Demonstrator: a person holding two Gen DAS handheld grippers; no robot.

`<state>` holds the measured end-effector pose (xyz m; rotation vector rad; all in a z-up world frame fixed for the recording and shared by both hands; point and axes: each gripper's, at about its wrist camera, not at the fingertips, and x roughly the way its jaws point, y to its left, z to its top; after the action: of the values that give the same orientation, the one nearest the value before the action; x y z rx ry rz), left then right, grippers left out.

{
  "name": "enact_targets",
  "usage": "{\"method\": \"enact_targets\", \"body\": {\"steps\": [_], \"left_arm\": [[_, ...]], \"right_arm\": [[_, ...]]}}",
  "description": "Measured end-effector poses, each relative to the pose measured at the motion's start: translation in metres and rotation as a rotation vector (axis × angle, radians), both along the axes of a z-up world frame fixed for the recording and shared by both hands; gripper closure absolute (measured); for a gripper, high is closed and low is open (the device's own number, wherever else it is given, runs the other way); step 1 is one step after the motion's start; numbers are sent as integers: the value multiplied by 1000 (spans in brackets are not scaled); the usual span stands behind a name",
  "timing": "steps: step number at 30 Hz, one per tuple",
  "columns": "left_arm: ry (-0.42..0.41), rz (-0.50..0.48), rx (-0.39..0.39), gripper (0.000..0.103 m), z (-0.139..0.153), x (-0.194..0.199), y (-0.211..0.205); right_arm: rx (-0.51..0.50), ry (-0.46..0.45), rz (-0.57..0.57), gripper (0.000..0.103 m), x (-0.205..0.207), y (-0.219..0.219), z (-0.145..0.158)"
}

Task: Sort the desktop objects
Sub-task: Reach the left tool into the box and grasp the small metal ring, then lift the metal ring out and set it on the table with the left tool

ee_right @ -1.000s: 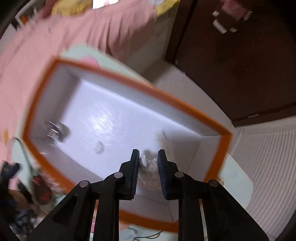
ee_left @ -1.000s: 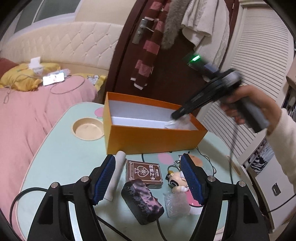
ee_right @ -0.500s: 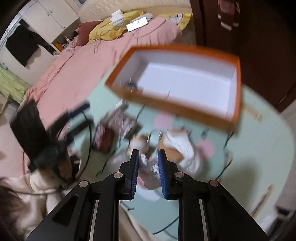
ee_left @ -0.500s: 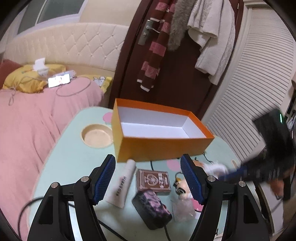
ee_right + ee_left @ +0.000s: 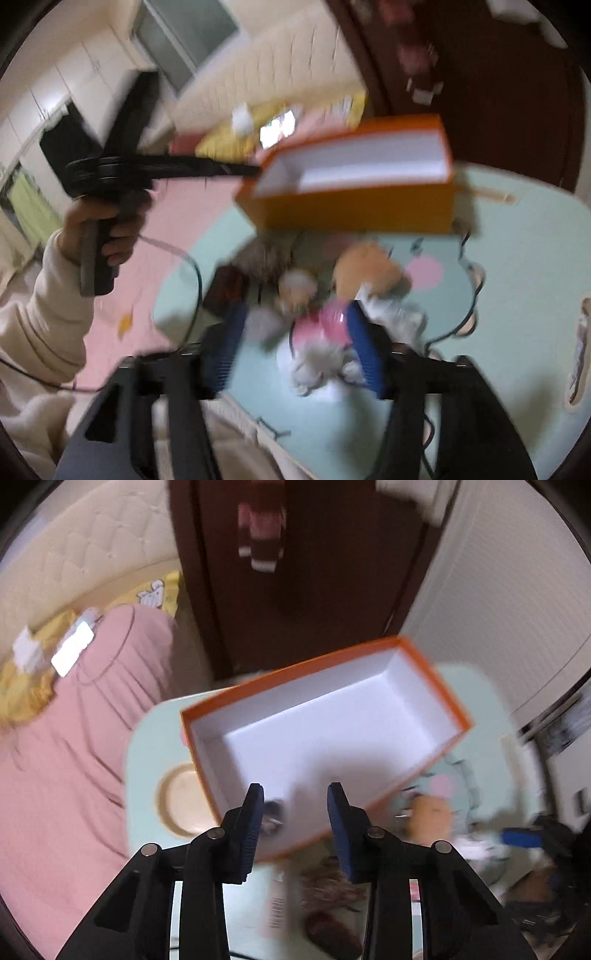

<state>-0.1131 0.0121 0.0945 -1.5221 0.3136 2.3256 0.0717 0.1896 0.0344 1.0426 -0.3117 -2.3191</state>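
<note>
No writing is legible: blur. My left jaws are closing, gripping nothing, over the orange box. My right jaws are opening, empty, above crumpled tissue.

Bedroom: pink bed, tufted headboard

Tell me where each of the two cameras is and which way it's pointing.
Left wrist: on the left gripper, angled steeply down into the orange box; only its two fingers show, jaws closing, nothing clearly between them.
Right wrist: on the right gripper, looking down across the table at the clutter; its fingers show, jaws opening, plus the left hand and sleeve.
Shared: box, table, pink bed.
</note>
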Motion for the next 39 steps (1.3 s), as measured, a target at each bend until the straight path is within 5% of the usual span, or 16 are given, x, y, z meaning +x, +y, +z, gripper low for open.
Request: {"method": "enact_targets", "body": {"steps": [2,6,11,20,28,30,39], "left_arm": [[-72,4,-115,71,-10,-18,11],[-226,28,-216,71,-33,-37,22],[-309,21,-352,71,-59,-42,37],[-477,70,-271,76,-68,-54,23],[-438,40,-224,85,-60,-47,22],[-417,38,-223,99,-56,-47,21],[-348,41,-123,100,-16,-40,10]], "right_arm": [[-66,34,-16,34,3,8,4],[-117,4,-5,34,2,17,-2],[-196,-28,6,34,5,26,-5],[-243,-15,25,34,8,26,1],[-266,-14,18,34,7,29,2],[-269,-11,17,34,7,30,2],[-283,-15,13,34,5,32,1]]}}
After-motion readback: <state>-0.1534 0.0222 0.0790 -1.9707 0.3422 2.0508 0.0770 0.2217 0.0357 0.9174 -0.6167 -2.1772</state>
